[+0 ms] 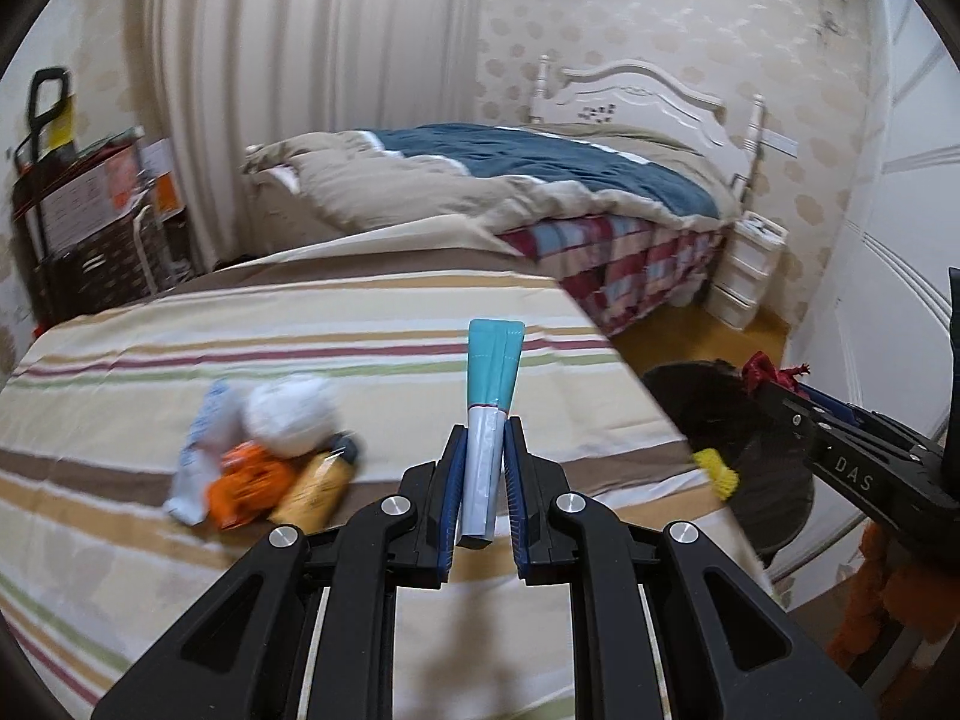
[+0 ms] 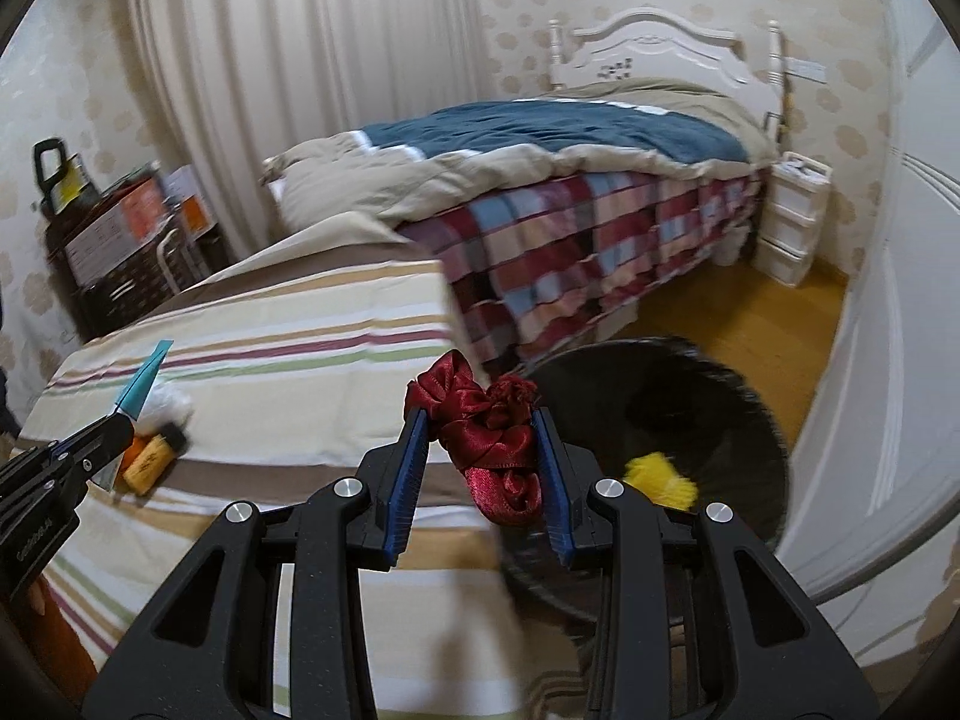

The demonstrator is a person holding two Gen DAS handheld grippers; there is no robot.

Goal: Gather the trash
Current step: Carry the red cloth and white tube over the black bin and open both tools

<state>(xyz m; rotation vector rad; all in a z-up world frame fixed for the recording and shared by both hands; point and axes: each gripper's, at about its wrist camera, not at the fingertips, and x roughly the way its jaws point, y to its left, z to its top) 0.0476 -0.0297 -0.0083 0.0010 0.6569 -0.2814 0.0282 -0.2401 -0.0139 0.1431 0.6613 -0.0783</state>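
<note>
My left gripper [image 1: 483,468] is shut on a flattened white and teal tube [image 1: 489,396], held above the striped bedspread [image 1: 360,324]. My right gripper [image 2: 480,450] is shut on a crumpled dark red ribbon [image 2: 486,438], held over the near rim of the black bin [image 2: 690,420]. A yellow piece [image 2: 660,477] lies in the bin. On the bedspread lies a pile: a white ball [image 1: 291,417], an orange wrapper [image 1: 246,480], a tan bottle [image 1: 315,489] and a white-blue packet [image 1: 198,456]. The right gripper also shows in the left wrist view [image 1: 774,384], and the left gripper in the right wrist view [image 2: 120,420].
A bed with a blue and beige quilt [image 2: 540,138] and a checked cover stands behind. White drawers [image 2: 792,222] sit by the headboard. A black cart with boxes [image 1: 90,210] stands at the far left. A white wardrobe door [image 2: 888,360] is at the right. The floor is wood.
</note>
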